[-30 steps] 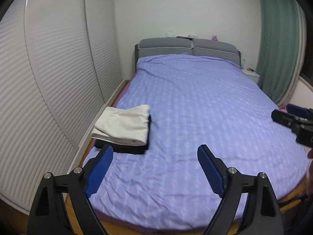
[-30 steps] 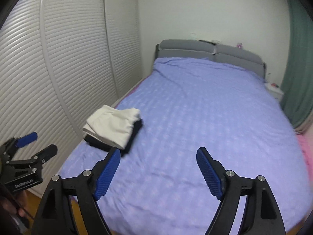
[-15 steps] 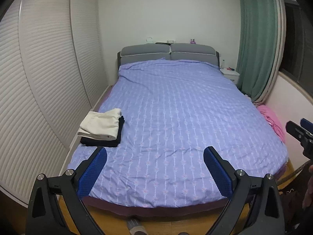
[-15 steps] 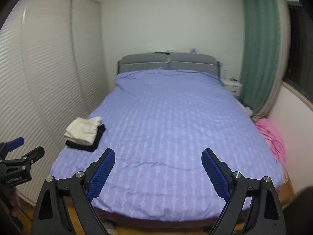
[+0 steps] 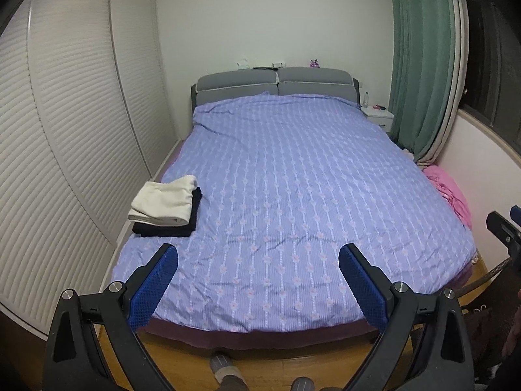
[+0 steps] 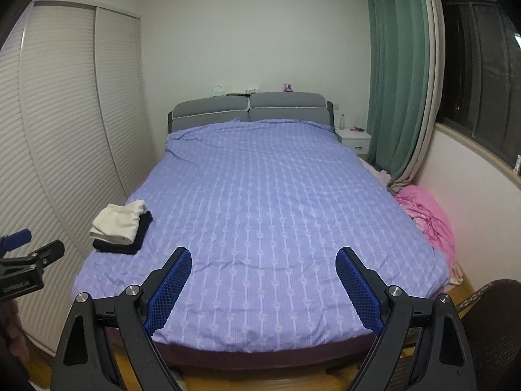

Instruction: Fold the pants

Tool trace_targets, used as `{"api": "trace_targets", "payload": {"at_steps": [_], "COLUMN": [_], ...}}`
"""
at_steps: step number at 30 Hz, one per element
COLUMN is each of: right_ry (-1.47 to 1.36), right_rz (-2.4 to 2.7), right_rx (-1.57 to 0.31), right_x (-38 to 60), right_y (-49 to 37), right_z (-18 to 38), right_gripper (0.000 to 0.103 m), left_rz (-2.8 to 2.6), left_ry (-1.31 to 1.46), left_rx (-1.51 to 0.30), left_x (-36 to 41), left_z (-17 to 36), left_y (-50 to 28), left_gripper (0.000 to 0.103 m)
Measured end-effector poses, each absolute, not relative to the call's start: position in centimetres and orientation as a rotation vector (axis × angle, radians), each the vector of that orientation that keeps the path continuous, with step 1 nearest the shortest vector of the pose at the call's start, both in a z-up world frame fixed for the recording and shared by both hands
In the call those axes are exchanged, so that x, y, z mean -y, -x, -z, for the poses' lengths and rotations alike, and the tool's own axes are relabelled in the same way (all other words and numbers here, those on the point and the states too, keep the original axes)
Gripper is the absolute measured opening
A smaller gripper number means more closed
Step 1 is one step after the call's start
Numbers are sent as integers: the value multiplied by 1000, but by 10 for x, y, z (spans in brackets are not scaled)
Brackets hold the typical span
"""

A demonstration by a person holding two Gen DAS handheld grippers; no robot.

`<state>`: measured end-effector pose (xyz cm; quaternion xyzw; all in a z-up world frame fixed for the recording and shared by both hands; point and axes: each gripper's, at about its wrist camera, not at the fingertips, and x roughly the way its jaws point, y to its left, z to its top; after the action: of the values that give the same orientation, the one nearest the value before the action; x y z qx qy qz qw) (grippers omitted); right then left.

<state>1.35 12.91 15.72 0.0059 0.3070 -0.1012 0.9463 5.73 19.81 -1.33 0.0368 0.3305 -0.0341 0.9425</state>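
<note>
Both hand-held grippers being drawn back from bed (image 5: 293, 179): left hand-held gripper (image 5: 259, 280) and right hand-held gripper (image 6: 263, 285) jaws apart, empty. Folded pants stack (image 5: 166, 207) lying at bed's left edge; fold judged finished.

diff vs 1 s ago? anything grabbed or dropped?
Both grippers pulled back from the bed; more of the room shows. Left gripper and right gripper spread their jaws slightly wider, both empty. Nothing grabbed or released. The folded cream-on-black stack stayed put.
</note>
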Motion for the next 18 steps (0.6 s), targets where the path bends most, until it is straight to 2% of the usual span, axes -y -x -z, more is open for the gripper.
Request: {"api": "trace_targets", "payload": {"at_steps": [18], "right_ry": [-18], "right_rz": [226], "right_rx": [-591], "right_x": [-130], "right_y": [-10], "right_z": [-160], "right_gripper": [91], "left_rz": [72], "left_ry": [-105], "left_rx": [-663], "left_x": [-192], "left_z": [15], "left_y": [-56], "left_gripper": [101]}}
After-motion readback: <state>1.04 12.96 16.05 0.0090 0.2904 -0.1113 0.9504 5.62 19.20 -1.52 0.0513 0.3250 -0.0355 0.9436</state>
